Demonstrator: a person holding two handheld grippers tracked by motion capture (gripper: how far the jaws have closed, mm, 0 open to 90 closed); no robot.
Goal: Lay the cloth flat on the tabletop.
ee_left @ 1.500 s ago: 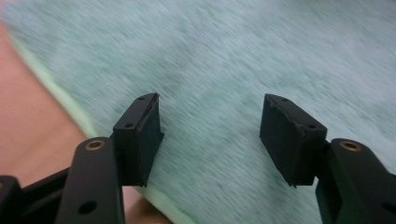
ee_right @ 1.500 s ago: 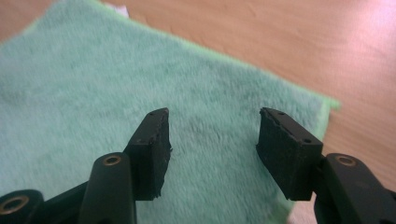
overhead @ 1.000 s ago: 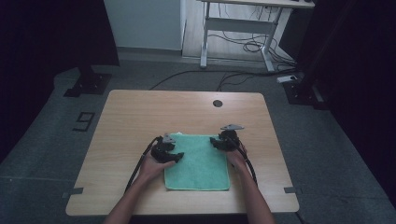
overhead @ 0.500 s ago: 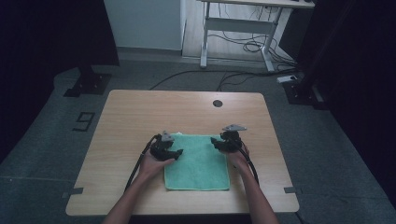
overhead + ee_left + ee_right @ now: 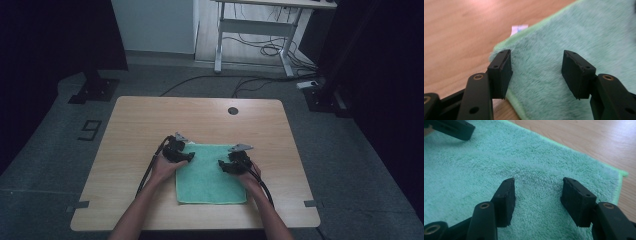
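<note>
Since the earlier high views, both claws have been shifted only slightly: the left claw [image 5: 183,156] has been brought a little farther in over the cloth's far left corner, and the right claw [image 5: 227,165] has been drawn a little toward the person along the right part of the cloth, while the green cloth [image 5: 210,180] has been left lying flat where it was.

From the high view, the cloth is seen spread on the near middle of the wooden desk [image 5: 150,120], its near edge close to the desk's front edge. Each claw is held in one of the person's hands, the left hand [image 5: 162,170] coming in beside the cloth's left edge and the right hand [image 5: 252,181] over its right edge.

In the left gripper view, the left claw [image 5: 536,72] is seen with its jaws held well apart, straddling a corner of the cloth [image 5: 584,37]; nothing is clamped between them. A small white label [image 5: 519,29] is seen at the cloth's edge beyond that corner, against the bare desk.

In the right gripper view, the right claw [image 5: 537,200] is likewise held open, its jaws low over the pile of the cloth [image 5: 474,170], with a cloth corner seen to the right. The other claw is seen at the upper left of that view
</note>
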